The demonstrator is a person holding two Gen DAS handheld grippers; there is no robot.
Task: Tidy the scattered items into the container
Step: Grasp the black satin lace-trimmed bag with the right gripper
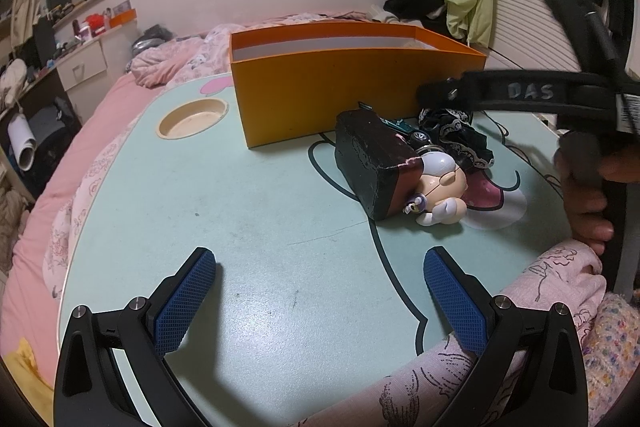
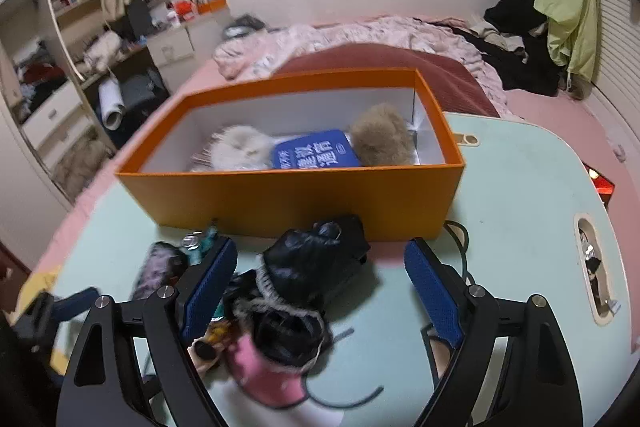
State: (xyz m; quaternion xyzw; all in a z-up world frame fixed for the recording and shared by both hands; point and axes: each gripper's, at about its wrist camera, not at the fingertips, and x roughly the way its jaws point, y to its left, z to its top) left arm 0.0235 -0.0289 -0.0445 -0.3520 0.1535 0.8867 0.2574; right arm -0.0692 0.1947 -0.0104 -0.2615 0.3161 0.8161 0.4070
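Observation:
An orange box (image 2: 292, 195) stands open on the pale green table (image 1: 240, 207). Inside lie a white fluffy item (image 2: 240, 147), a blue packet (image 2: 312, 151) and a brown fluffy item (image 2: 382, 135). In front of the box is a heap: a dark block (image 1: 372, 163), a doll figure (image 1: 440, 187), a toy car (image 1: 404, 129) and a black lace cloth (image 2: 316, 255). My right gripper (image 2: 320, 251) hovers open above the cloth, and the pads do not touch it. My left gripper (image 1: 320, 259) is open over bare table, nearer than the heap.
A round cup recess (image 1: 192, 117) is sunk into the table left of the box. A hand (image 1: 588, 199) in a pink sleeve holds the right tool at the right edge. The table stands over a pink bed (image 1: 48, 187), with shelves and drawers beyond.

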